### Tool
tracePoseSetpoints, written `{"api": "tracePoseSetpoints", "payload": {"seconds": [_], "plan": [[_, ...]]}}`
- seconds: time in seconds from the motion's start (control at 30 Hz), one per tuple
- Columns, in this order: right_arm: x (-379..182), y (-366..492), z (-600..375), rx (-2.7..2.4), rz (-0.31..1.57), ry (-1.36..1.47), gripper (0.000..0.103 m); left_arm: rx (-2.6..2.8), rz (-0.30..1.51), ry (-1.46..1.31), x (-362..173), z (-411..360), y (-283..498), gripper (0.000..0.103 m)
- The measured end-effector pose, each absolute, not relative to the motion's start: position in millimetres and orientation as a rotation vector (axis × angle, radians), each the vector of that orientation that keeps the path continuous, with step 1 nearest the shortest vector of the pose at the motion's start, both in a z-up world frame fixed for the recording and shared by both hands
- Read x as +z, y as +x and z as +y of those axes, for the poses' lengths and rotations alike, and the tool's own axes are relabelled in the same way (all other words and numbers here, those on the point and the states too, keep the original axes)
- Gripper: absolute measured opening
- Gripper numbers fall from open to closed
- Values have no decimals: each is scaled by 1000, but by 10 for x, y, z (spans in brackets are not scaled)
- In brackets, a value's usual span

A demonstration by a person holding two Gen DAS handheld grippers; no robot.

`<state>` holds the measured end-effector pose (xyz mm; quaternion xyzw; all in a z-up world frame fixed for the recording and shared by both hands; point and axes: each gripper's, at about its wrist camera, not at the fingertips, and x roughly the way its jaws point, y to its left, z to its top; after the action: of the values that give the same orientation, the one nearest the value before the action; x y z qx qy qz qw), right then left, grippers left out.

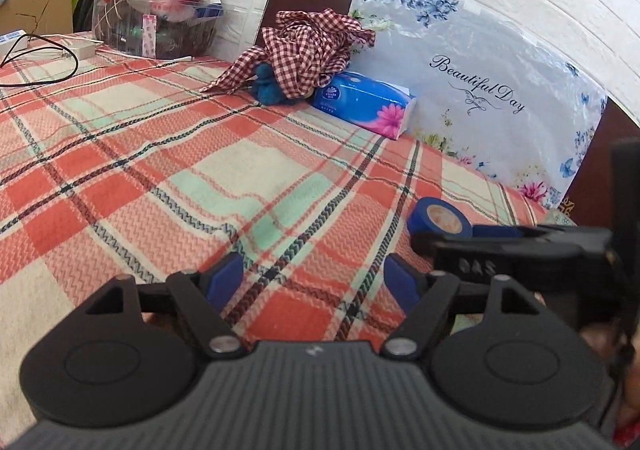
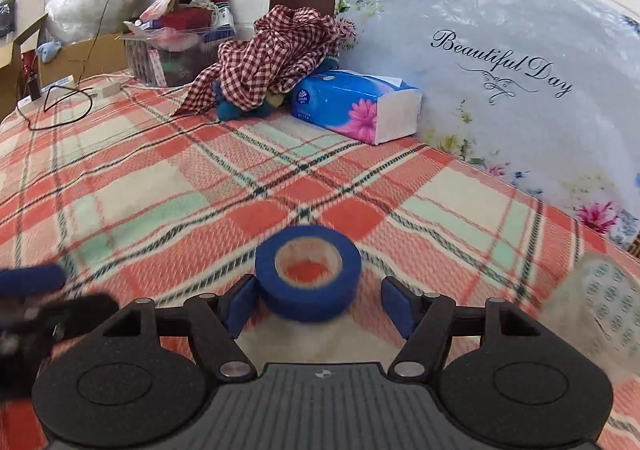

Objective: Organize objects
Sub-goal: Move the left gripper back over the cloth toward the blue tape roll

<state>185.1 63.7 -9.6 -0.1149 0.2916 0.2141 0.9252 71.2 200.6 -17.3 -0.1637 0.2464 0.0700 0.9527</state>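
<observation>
A roll of blue tape [image 2: 308, 274] lies flat on the plaid tablecloth [image 2: 160, 186]. My right gripper [image 2: 318, 304] is open, with the roll between its blue pads, close to the left pad and apart from the right one. In the left wrist view the same roll [image 1: 439, 218] lies to the right, with my right gripper [image 1: 500, 240] reaching at it from the right. My left gripper [image 1: 314, 280] is open and empty above bare cloth. It shows blurred at the left edge of the right wrist view [image 2: 36, 290].
A blue tissue pack [image 2: 352, 106] lies at the back by a floral board [image 2: 500, 70]. A red checked cloth [image 2: 276, 50] covers a blue plush toy [image 2: 232, 108]. A clear bin of clutter [image 2: 176, 50] and cables [image 2: 60, 98] sit back left. A patterned object [image 2: 600, 302] lies right.
</observation>
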Motion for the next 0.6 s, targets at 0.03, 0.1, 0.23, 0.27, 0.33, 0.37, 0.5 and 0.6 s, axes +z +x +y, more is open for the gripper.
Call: {"api": "tracePoseSetpoints", "payload": {"seconds": [0.03,0.1,0.23,0.27,0.33,0.37,0.5,0.6], "plan": [[-96,1867,654,441,602,-239,58,142,500,-337,-170,2007,708,79],[-96,1797,642,443,599,-258,55,135,499,-343,-176,2009,695,80],[-142,1572,443,430,595,-253,55,136,503,-330,-176,2001,724,81],[-147,1449,325,421,590,-251,55,137,504,-326,-176,1998,727,81],[-154,1161,18,394,579,-244,55,137,509,-314,-173,1985,741,82],[-154,1004,-165,369,577,-240,55,137,512,-307,-172,1975,747,82],[-138,356,-1083,192,605,-186,55,138,530,-266,-171,1924,769,85],[-105,-109,-1847,-6,638,-88,55,140,561,-196,-159,1820,807,90]]}}
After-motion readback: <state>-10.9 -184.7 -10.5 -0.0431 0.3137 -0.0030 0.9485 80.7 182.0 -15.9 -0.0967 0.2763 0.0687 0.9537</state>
